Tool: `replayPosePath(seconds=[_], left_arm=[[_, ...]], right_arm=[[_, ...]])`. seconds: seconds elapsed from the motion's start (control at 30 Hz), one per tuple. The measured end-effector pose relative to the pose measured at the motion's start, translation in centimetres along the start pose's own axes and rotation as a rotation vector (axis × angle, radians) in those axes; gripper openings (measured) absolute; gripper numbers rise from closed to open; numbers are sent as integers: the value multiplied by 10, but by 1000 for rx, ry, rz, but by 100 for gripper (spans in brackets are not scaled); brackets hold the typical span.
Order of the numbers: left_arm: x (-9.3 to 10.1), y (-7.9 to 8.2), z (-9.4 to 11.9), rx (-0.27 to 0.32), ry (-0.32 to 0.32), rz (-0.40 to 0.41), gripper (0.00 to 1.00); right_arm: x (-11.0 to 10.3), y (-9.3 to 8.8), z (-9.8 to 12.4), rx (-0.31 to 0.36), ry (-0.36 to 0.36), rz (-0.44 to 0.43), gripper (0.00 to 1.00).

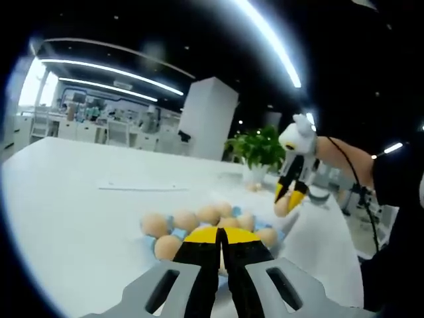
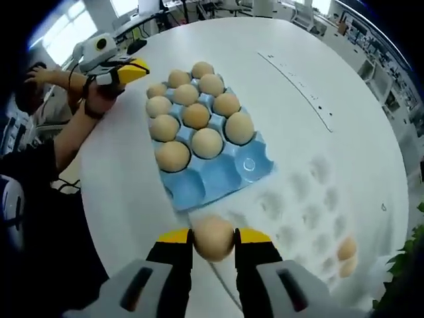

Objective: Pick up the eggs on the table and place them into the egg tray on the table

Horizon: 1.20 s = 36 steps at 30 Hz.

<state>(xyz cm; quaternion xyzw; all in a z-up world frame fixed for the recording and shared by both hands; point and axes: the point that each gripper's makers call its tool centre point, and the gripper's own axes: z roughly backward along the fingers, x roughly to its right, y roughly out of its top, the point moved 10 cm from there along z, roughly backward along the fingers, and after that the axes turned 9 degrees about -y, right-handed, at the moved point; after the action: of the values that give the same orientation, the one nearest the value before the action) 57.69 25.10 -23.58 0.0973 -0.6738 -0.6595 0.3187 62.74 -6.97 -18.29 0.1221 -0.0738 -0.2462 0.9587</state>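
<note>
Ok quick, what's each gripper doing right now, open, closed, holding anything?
Left gripper: closed, holding nothing, over the blue egg tray.
Right gripper: closed on an egg.

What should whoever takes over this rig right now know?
Right gripper: shut on an egg, held above the table, just short of the blue egg tray.
Left gripper: fingers shut, nothing held, near the tray's far side.
Done: ten eggs sit in the tray; three cups at its near end look empty.
Left: seat the held egg in an empty cup, then fetch the two loose eggs by the plant.
</note>
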Motion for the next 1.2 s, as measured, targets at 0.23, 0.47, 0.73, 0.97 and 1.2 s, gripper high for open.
replayPosePath(seconds=[0.23, 0.47, 0.73, 0.97, 1.2], left_arm=[[-3, 2, 2, 11, 2, 3, 0], [-4, 6, 4, 22, -3, -2, 0], [-4, 5, 3, 16, -9, 1, 0], [-5, 3, 3, 12, -10, 2, 0], [-2, 1, 3, -5, -17, -14, 0]], right_arm=[[-10, 20, -2, 18, 18, 41, 25], [-16, 33, -11, 31, 53, 50, 25], [-27, 37, -18, 36, 71, 72, 25], [-45, 36, -30, 22, 75, 116, 26], [-53, 33, -45, -7, 46, 173, 26]])
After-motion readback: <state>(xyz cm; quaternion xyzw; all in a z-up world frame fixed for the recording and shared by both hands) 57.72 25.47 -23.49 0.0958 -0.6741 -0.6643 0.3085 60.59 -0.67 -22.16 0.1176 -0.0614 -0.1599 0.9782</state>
